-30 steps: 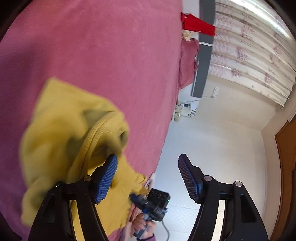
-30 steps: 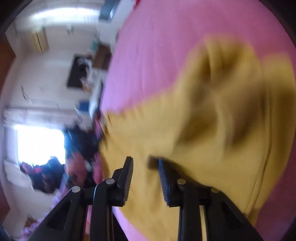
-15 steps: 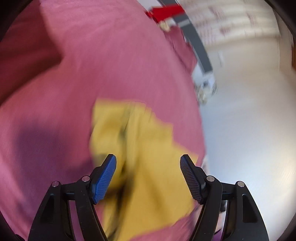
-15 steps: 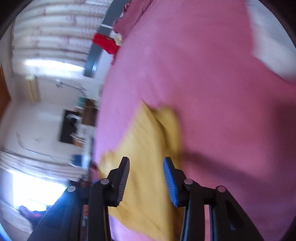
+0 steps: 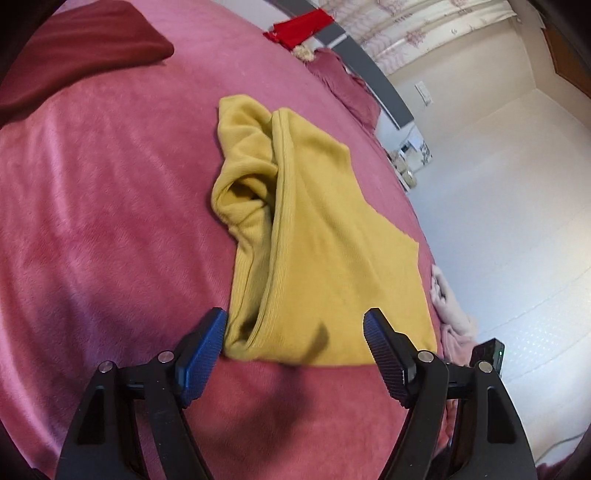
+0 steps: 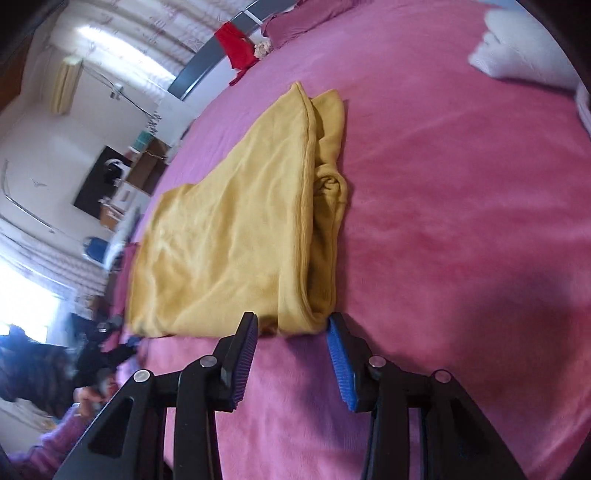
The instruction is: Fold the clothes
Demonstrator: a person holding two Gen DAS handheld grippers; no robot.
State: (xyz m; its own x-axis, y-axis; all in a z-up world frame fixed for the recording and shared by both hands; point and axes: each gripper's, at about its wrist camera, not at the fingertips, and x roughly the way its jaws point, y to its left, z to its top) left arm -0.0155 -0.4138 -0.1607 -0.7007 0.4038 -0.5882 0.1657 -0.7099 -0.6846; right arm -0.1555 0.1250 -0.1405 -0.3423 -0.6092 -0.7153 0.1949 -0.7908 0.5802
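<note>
A mustard-yellow knit garment (image 5: 317,236) lies folded over on the pink bedspread (image 5: 110,229), with a bunched part along its left side. My left gripper (image 5: 295,350) is open and empty, just short of the garment's near edge. In the right wrist view the same garment (image 6: 236,229) lies flat, with its ribbed hem running lengthwise. My right gripper (image 6: 291,350) is open and empty, its fingertips just short of the near hem corner.
A dark red pillow (image 5: 74,51) lies at the far left of the bed. A red cloth (image 5: 299,29) hangs over the grey headboard. A pale pink cloth (image 5: 450,306) hangs at the bed's right edge. White folded laundry (image 6: 524,55) sits at the far right.
Both grippers have drawn back from the garment and now hover at its near edge. The yellow garment, earlier in motion and blurred, now lies still and folded on the bed.
</note>
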